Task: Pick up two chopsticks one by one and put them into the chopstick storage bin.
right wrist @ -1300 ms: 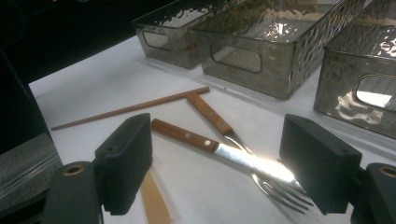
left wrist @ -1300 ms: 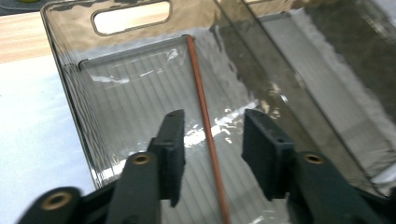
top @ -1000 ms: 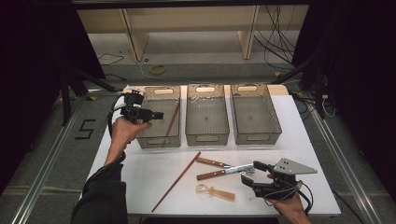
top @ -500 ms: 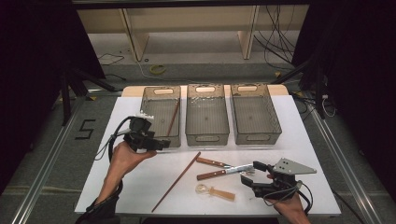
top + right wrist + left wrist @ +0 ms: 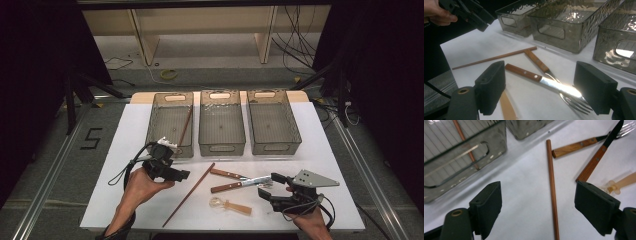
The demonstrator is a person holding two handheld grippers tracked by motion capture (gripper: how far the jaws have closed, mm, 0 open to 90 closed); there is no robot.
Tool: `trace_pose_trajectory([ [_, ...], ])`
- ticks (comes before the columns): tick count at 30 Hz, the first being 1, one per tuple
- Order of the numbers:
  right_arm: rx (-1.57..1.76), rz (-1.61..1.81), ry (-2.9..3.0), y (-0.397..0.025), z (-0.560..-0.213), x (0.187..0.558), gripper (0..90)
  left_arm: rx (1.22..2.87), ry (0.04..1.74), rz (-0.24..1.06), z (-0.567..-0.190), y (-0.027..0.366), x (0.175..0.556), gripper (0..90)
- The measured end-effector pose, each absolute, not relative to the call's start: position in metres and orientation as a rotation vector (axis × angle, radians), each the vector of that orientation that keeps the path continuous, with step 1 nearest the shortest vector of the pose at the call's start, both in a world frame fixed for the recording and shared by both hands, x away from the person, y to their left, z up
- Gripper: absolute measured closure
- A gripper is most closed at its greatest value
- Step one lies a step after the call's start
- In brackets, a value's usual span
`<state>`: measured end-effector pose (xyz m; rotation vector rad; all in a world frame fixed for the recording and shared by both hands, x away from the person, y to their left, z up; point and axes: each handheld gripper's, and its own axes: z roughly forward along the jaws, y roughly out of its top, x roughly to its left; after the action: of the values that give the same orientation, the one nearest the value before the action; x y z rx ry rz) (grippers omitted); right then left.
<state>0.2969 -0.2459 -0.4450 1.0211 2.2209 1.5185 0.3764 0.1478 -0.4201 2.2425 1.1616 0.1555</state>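
A brown chopstick (image 5: 190, 194) lies slanted on the white table (image 5: 125, 150); in the left gripper view the chopstick (image 5: 552, 187) runs between the spread jaws. My left gripper (image 5: 180, 175) (image 5: 537, 205) hovers open just left of it, holding nothing. A second chopstick (image 5: 185, 127) (image 5: 464, 140) rests in the left grey bin (image 5: 155, 120). My right gripper (image 5: 269, 186) (image 5: 540, 87) stands open over a wooden-handled knife (image 5: 235, 186) (image 5: 524, 73) and fork (image 5: 227, 174) (image 5: 536, 61), touching neither.
Middle bin (image 5: 222, 145) and right bin (image 5: 295, 135) stand side by side behind the cutlery. A small wooden-handled spoon (image 5: 231, 205) (image 5: 621, 183) lies near the front edge. The left gripper (image 5: 471, 12) appears at the top left of the right gripper view.
My left gripper has come back from over the left bin toward the person and lowered beside the loose chopstick. The right gripper has stayed put.
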Motion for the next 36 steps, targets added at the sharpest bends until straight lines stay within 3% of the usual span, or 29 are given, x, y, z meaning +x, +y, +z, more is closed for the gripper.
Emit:
trace_pose_trajectory([
  [11, 1.015, 1.517, 2.223, -0.246, -0.445, 0.296, 26.4, 2.350, 1.167, 0.108, -0.435, 0.134, 0.372, 29.2],
  [36, 1.012, 1.517, 2.225, -0.246, -0.444, 0.295, 26.5, 2.508, 1.109, 0.041, -0.465, 0.112, 0.370, 56.3],
])
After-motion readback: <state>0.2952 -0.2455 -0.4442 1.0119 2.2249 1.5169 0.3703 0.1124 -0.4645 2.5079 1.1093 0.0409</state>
